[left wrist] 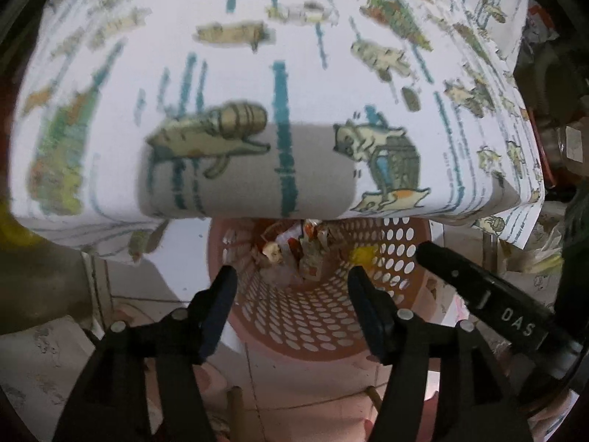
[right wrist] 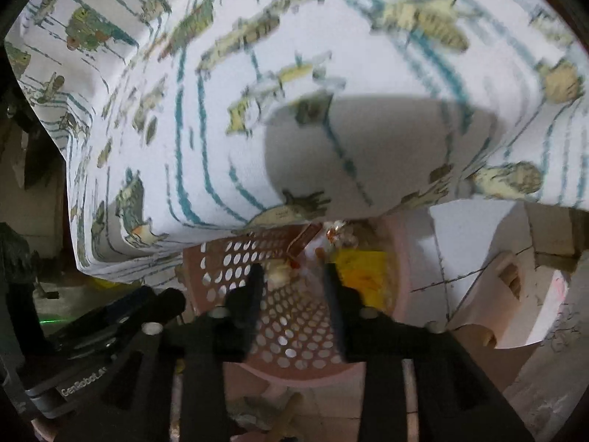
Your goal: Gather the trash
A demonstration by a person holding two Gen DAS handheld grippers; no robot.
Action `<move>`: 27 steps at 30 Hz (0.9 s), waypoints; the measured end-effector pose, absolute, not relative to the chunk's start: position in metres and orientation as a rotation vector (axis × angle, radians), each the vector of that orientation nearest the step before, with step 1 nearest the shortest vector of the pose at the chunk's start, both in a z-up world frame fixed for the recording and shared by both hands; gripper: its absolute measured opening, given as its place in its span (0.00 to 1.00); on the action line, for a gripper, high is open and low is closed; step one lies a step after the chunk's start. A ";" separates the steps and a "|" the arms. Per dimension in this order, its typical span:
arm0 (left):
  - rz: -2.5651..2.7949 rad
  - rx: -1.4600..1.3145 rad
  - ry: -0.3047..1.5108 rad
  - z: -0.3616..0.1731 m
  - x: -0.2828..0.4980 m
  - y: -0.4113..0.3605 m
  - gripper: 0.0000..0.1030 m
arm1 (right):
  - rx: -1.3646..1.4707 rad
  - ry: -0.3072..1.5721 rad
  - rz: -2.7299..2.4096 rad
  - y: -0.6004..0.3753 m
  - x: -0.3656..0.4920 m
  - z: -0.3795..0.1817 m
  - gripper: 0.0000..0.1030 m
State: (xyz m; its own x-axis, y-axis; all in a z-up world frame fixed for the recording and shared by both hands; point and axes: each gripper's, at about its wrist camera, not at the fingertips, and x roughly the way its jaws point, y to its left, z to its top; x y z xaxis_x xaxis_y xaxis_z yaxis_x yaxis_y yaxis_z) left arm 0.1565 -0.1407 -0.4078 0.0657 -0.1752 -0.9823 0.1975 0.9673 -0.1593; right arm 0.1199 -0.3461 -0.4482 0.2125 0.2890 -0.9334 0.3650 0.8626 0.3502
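Observation:
A pink perforated trash basket (left wrist: 331, 316) stands on the floor below the table edge and holds several wrappers and scraps (left wrist: 294, 250). It also shows in the right wrist view (right wrist: 294, 331), with a yellow piece (right wrist: 362, 272) falling or lying inside by the right finger. My left gripper (left wrist: 291, 280) is open and empty above the basket mouth. My right gripper (right wrist: 292, 276) is open above the basket, nothing between its fingers. The right gripper's body (left wrist: 489, 294) shows at the right of the left wrist view.
A table covered with a white cat-print cloth (left wrist: 257, 55) overhangs the basket's far side; it also fills the top of the right wrist view (right wrist: 294, 73). Pale tiled floor (left wrist: 279, 379) surrounds the basket. Dark clutter (left wrist: 552, 92) lies right of the table.

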 end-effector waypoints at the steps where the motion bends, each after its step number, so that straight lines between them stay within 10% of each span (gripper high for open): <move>1: -0.283 0.023 1.466 -0.403 0.156 -0.141 0.58 | 0.556 1.360 -0.060 -0.346 0.119 -0.439 0.45; 27: -0.196 -0.063 0.795 -0.139 0.086 -0.058 0.74 | 0.149 0.855 -0.006 -0.301 0.051 -0.175 0.45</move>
